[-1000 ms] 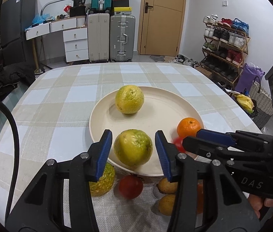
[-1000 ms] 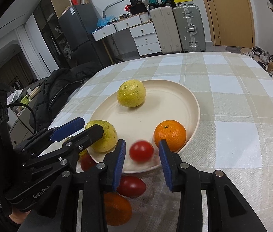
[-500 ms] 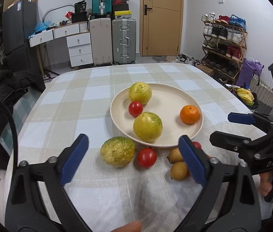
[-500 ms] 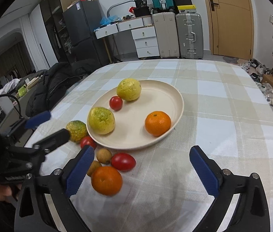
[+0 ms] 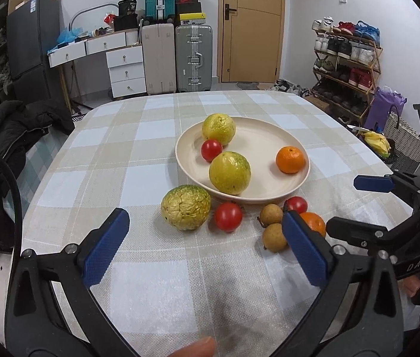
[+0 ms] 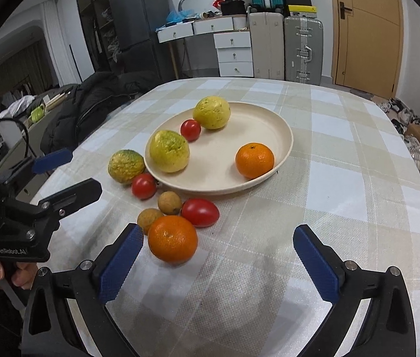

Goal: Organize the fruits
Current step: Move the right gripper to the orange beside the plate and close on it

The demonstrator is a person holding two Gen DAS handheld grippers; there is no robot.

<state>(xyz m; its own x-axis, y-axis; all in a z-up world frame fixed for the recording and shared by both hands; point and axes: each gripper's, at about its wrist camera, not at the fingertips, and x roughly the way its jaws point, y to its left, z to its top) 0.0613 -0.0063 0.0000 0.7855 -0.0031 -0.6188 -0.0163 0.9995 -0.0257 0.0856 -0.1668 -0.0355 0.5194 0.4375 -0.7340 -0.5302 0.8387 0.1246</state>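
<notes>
Blue-padded, my left gripper (image 5: 205, 247) and right gripper (image 6: 218, 263) have both just swung their jaws wide and hold nothing. On the round cream plate (image 5: 272, 139) sit two yellow-green citrus fruits, a small red tomato (image 5: 211, 150) and an orange mandarin (image 5: 289, 159). Just beside its near rim, on the checked tablecloth (image 5: 96, 154), lie a wrinkled green-yellow fruit (image 5: 185, 207), two tomatoes, two brown longans and an orange (image 6: 172, 239).
</notes>
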